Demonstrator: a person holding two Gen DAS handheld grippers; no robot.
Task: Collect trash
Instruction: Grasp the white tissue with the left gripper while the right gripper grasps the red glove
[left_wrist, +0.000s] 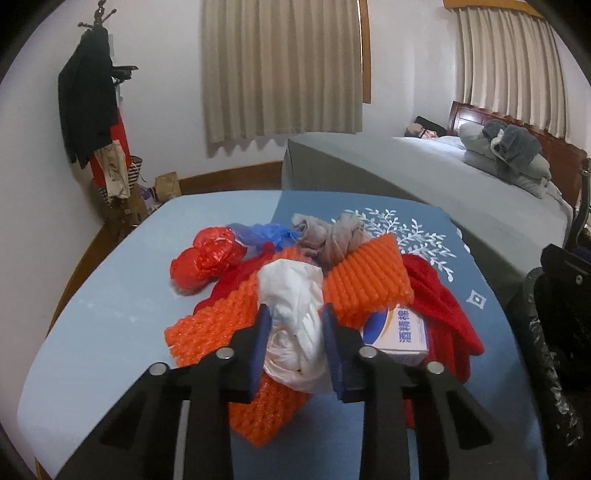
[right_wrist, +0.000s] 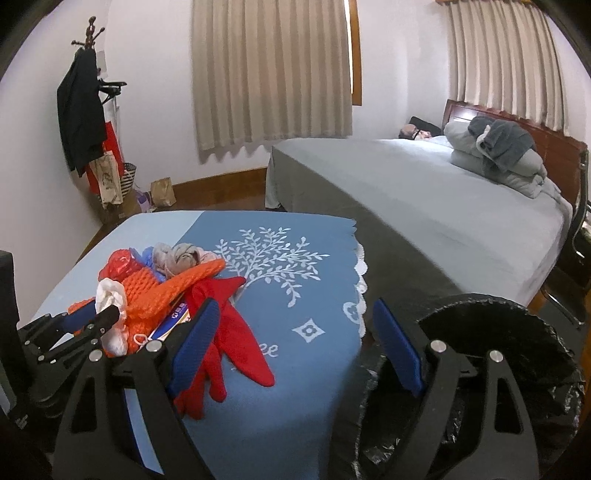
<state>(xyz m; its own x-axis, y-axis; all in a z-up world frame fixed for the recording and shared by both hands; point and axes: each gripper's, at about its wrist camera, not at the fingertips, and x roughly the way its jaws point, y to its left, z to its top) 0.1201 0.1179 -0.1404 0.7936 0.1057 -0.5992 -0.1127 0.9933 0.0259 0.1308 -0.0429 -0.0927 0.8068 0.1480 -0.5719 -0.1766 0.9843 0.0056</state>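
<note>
Blue tablecloth (right_wrist: 295, 413) lies bare between right gripper (right_wrist: 295, 350) and scalloped edge.

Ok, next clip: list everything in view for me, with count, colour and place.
white plastic bag: 1, white, front of the pile, between the left gripper's pads
foam netting: 2 pieces, orange, either side of the white bag
red plastic bag: 1, red, pile's far left
blue plastic bag: 1, blue, back of the pile
grey cloth: 1 bundle, grey-beige, back of the pile
red cloth: 1, red, right of the pile
small box: 1, white and blue, under the netting
tablecloth: 1, blue with a white tree
bin with black liner: 1, right of the table
bed: 1, grey cover, beyond the table
left gripper: closed on the white bag
right gripper: open, empty, over the table's right edge
</note>
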